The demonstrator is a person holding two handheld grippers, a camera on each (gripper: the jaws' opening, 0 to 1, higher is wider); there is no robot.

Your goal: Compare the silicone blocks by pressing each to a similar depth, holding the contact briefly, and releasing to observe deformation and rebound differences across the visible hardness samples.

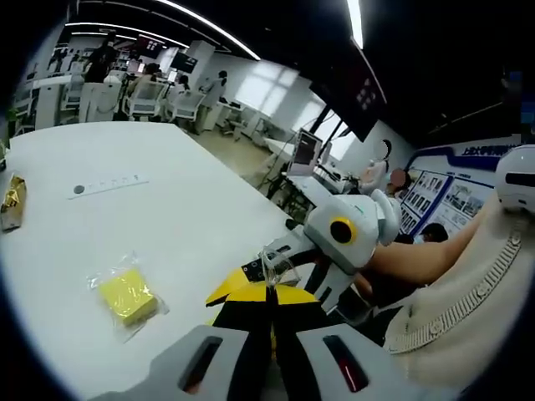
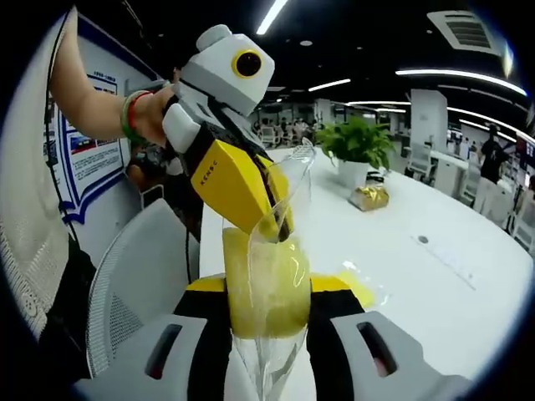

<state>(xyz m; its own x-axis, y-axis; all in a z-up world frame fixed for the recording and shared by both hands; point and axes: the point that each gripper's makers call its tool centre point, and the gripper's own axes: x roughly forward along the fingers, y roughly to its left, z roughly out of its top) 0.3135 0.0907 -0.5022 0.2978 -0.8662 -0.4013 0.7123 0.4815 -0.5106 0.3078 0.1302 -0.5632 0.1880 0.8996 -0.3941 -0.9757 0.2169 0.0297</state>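
My right gripper (image 2: 266, 322) is shut on a yellow silicone block in a clear bag (image 2: 266, 284), held up off the white table (image 2: 435, 284). My left gripper (image 2: 280, 224), with yellow jaws, comes in from the upper left and is shut on the bag's clear top edge. In the left gripper view my left gripper (image 1: 269, 294) pinches that clear plastic (image 1: 280, 267), and the right gripper (image 1: 269, 271) meets it from the right. A second bagged yellow block (image 1: 127, 296) lies on the table; it also shows just behind the held bag (image 2: 358, 288).
A person's arm with a bracelet (image 2: 125, 113) holds the left gripper. A gold wrapped object (image 2: 369, 198) and a potted plant (image 2: 359, 142) stand farther along the table. A thin strip with dots (image 1: 109, 185) lies mid-table. A mesh chair (image 2: 134, 284) stands at the table's edge.
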